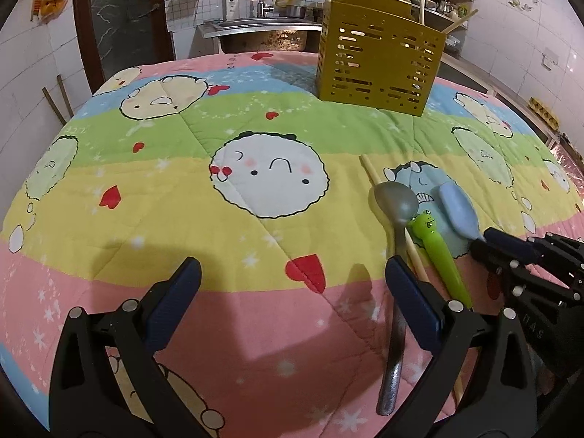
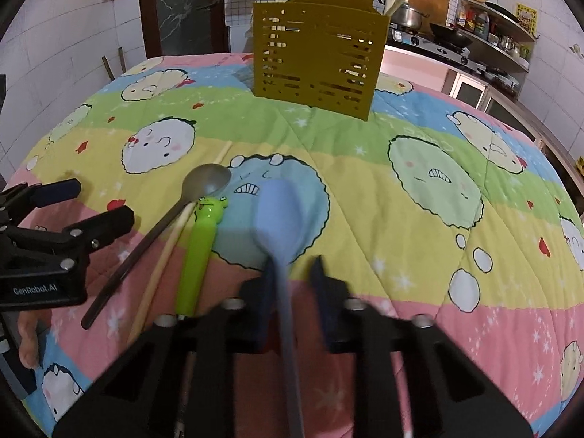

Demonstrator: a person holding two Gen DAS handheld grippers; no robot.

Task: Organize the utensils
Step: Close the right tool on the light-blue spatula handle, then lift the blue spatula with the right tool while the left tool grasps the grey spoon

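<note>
A blue spoon (image 2: 277,215) lies on the cartoon quilt (image 2: 365,189), its handle running back between my right gripper's (image 2: 294,266) fingers. The jaws stand a little apart around the handle, with a gap on the right side. Left of it lie a green frog pen (image 2: 199,255), a wooden chopstick (image 2: 164,255) and a metal spoon (image 2: 171,219). My left gripper (image 1: 292,281) is open and empty, low over the quilt; its right finger (image 1: 408,292) sits over the metal spoon's handle (image 1: 396,328). A yellow slotted utensil holder (image 1: 379,58) stands at the far side.
The holder holds chopsticks and a spoon handle. Behind the table are a sink (image 1: 262,25), a stove with pans (image 2: 438,36) and shelves. The right gripper shows in the left wrist view (image 1: 511,252) at the blue spoon's handle.
</note>
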